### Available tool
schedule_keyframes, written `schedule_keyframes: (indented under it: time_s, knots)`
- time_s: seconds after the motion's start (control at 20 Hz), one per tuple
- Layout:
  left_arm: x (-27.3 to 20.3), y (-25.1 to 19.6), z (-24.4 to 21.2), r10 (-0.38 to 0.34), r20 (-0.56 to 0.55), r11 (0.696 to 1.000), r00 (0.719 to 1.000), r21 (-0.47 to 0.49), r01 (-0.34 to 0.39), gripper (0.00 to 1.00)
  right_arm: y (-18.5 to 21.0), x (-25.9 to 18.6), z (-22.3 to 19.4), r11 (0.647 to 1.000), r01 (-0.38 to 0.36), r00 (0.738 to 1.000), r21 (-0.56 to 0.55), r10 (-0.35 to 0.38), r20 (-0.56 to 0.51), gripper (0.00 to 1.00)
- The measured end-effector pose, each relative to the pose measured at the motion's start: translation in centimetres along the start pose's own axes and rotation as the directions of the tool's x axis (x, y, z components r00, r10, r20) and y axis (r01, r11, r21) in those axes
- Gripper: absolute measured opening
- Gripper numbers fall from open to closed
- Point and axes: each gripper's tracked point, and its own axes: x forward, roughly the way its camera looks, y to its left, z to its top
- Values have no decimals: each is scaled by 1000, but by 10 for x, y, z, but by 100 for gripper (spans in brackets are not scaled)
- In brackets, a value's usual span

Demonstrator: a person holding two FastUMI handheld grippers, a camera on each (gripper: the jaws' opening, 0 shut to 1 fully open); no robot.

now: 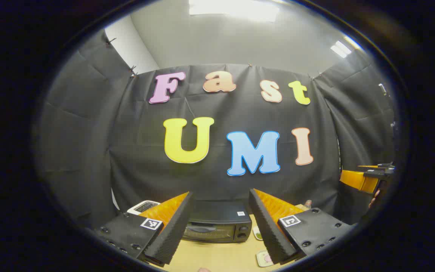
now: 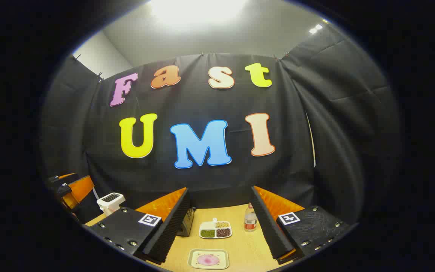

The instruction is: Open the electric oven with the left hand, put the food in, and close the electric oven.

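Desk (image 2: 240, 241) sitting pale and wooden in front of booth wall. Electric oven (image 1: 217, 223) sitting at back of desk, door looking closed, framed between left tool (image 1: 220, 226) fingers. White toaster-looking thing (image 2: 110, 201) standing off to its left. Both tools hovering above desk, spread wide, gripping nothing. Right tool (image 2: 220, 228) pointing at divided dish (image 2: 215, 229) of beans, bottle (image 2: 250, 220) just beside it. Food, pink on square plate (image 2: 208, 259), lying nearest, right of oven.
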Motion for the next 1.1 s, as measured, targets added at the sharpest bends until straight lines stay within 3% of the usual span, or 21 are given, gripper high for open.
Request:
schedule_keyframes:
  time_s: [0.2,0.3,0.35,0.4,0.45,0.6,0.7,0.75,0.8,0.85,0.9,0.95,1.05,1.1]
  knots:
    - [2,-3,-7,0,-20,1000,1000,-20,0,97,-2,-1,4,999,2,1000,-36,-1,18,97]
    - [2,-4,-6,-2,-19,1000,1000,-16,2,97,6,-2,2,999,-33,999,-16,33,18,94]
    - [2,-3,-2,3,-10,1000,1000,-9,-3,97,8,-1,3,999,-46,999,-10,46,22,97]
    - [1,-1,2,12,4,1000,1000,-6,-12,100,6,0,5,999,-45,999,-13,45,27,94]
    - [1,-2,3,11,8,1000,1000,-12,-11,97,5,2,7,999,-43,999,-17,43,28,97]
    - [4,-14,-3,-34,-15,998,999,-48,33,100,8,6,12,999,-42,998,-24,43,43,97]
    - [8,-11,0,-23,-12,998,1000,-62,22,100,10,9,11,999,-41,998,-19,42,40,97]
    - [10,-14,0,-32,-15,997,999,-70,31,91,11,9,13,999,-40,998,-12,40,44,97]
    - [14,-18,-2,-45,-20,996,999,-72,44,100,10,9,14,999,-35,998,-11,36,50,97]
    - [17,-18,-2,-52,-22,997,998,-65,51,100,9,10,13,999,-32,998,-19,33,50,97]
    - [20,-16,-3,-54,-26,997,998,-55,53,91,8,11,11,999,-32,998,-26,33,45,97]
    - [25,-15,-5,-60,-33,997,998,-49,58,91,8,11,8,999,-33,999,-27,34,37,94]
    - [37,-10,-18,-57,-55,998,997,-44,54,100,7,11,1,999,-37,999,-19,38,18,97]
    - [44,-5,-25,-51,-69,998,996,-52,48,100,8,11,-3,999,-38,999,-14,38,5,97]
